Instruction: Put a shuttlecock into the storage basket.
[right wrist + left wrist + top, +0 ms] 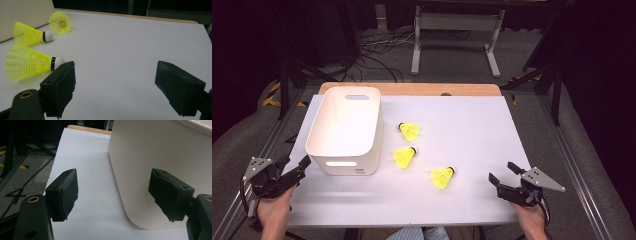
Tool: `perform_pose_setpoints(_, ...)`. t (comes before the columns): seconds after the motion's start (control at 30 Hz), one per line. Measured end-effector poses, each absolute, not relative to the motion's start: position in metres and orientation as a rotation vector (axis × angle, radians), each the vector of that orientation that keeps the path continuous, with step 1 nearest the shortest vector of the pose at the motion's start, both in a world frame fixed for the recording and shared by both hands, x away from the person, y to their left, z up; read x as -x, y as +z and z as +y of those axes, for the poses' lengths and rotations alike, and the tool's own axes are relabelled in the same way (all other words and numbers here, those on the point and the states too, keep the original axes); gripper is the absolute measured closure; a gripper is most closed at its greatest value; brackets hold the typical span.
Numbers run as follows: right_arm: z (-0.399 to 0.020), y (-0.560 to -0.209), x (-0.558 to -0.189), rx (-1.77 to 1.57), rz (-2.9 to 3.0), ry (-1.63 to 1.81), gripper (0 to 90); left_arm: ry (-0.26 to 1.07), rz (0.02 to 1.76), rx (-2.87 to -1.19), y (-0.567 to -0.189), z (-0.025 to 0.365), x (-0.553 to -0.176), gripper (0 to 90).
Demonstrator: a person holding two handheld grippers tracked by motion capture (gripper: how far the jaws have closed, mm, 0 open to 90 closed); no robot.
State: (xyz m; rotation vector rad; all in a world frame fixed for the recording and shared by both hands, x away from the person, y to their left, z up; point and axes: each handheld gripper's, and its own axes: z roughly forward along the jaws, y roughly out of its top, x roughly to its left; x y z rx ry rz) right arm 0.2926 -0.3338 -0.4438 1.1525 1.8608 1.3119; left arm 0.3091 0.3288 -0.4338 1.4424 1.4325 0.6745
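Note:
Three yellow shuttlecocks lie on the white table mat: the far one (409, 131) (60, 22), the middle one (404, 157) (29, 35) and the near one (442, 177) (28, 65). A white plastic bin (345, 129) (160, 165) stands at the left, empty as far as I can see. My left gripper (294, 164) (113, 193) is open at the table's near-left edge, its jaws just short of the bin's near corner. My right gripper (503, 172) (116, 85) is open at the near right, to the right of the near shuttlecock, with nothing between its fingers.
The white mat (462, 140) covers a wooden table whose far edge (412, 89) shows behind the bin. Beyond the table are a white stand's legs (457, 45) and loose cables on the grey floor. Metal rails run along both sides of the table.

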Motion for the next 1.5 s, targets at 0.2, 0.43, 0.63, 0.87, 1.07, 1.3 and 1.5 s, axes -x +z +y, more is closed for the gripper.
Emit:
perform_pose_setpoints(0.2, -0.334, -0.444, -0.292, -1.151, 1.861, 1.314, 17.3, 0.675, 1.423, -1.44, -0.43, 0.327, -0.312, 24.8)
perform_pose_setpoints(0.43, -0.334, -0.443, -0.291, -1.155, 1.857, 1.316, 17.3, 0.674, 1.415, -1.436, -0.425, 0.326, -0.316, 25.2)
perform_pose_setpoints(0.63, -0.334, -0.444, -0.292, -1.159, 1.858, 1.318, 17.3, 0.673, 1.427, -1.424, -0.42, 0.326, -0.32, 26.1)
perform_pose_setpoints(0.87, -0.334, -0.444, -0.293, -1.16, 1.86, 1.319, 17.2, 0.682, 1.433, -1.415, -0.411, 0.329, -0.323, 26.4)
perform_pose_setpoints(1.07, -0.334, -0.444, -0.292, -1.155, 1.862, 1.317, 17.2, 0.692, 1.438, -1.404, -0.403, 0.33, -0.322, 25.7)
perform_pose_setpoints(1.3, -0.333, -0.444, -0.293, -1.159, 1.866, 1.314, 17.2, 0.699, 1.455, -1.417, -0.394, 0.332, -0.326, 22.9)
perform_pose_setpoints(1.5, -0.334, -0.444, -0.293, -1.162, 1.864, 1.314, 17.1, 0.721, 1.447, -1.414, -0.384, 0.331, -0.328, 22.7)
